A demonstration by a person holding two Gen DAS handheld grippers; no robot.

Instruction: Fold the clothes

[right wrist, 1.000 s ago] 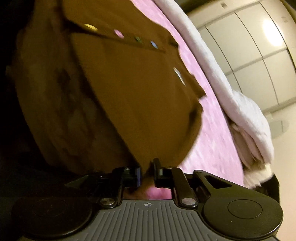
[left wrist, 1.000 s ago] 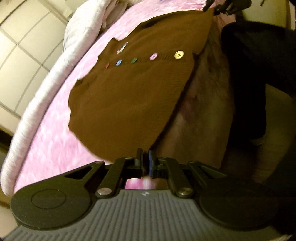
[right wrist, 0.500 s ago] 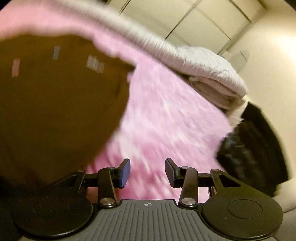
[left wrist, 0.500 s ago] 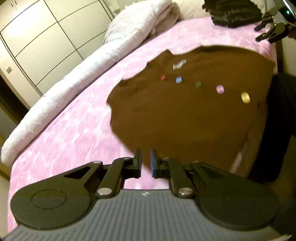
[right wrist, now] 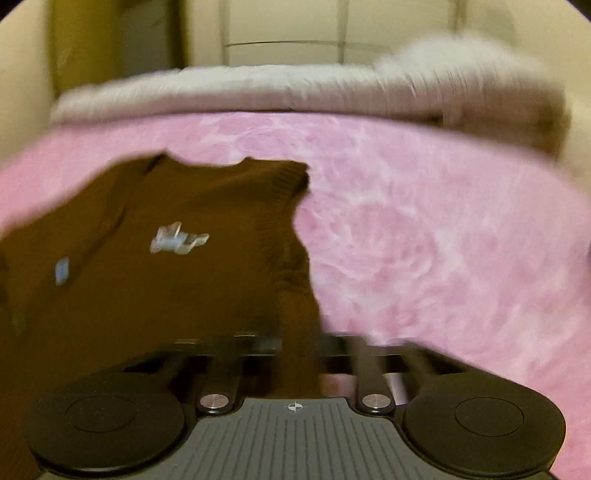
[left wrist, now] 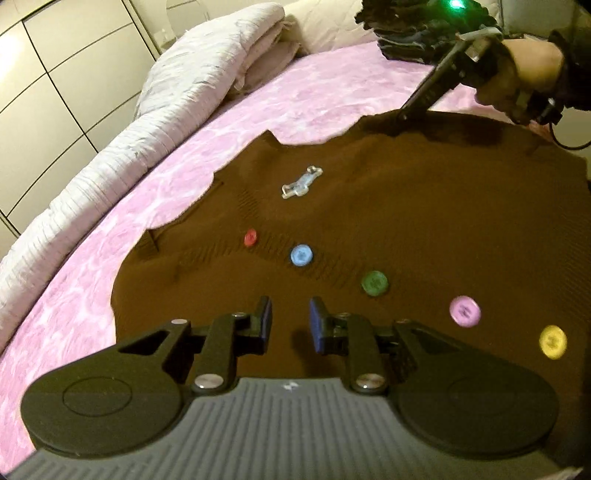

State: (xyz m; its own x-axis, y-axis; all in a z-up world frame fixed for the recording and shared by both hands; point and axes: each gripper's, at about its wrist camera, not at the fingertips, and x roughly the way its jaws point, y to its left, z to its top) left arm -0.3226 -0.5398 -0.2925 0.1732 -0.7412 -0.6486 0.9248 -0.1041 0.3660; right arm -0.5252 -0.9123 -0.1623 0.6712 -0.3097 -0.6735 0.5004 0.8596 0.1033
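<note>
Brown cardigan (left wrist: pixel 388 229) lies spread flat on the pink bedspread (left wrist: pixel 110 229), front side up, and a row of coloured buttons runs across it: red (left wrist: pixel 250 237), blue (left wrist: pixel 301 255), green (left wrist: pixel 374 283), pink (left wrist: pixel 465 311), yellow (left wrist: pixel 552 341). A small silver tag (left wrist: pixel 301 181) sits just beyond the buttons. Left gripper (left wrist: pixel 290 325) hovers over the near part of the cardigan, jaws parted, nothing between them. Far right, the right gripper (left wrist: pixel 400 118) reaches down to the cardigan's far edge, tips touching the fabric. Its own camera is badly blurred; the right gripper (right wrist: pixel 299 345) sits at the cardigan's edge (right wrist: pixel 291 258), but whether it is clamped or released, cannot tell. White duvet (left wrist: pixel 122 147) is bunched along the bed's left side, a dark pile (left wrist: pixel 406 33) at the far end.
</note>
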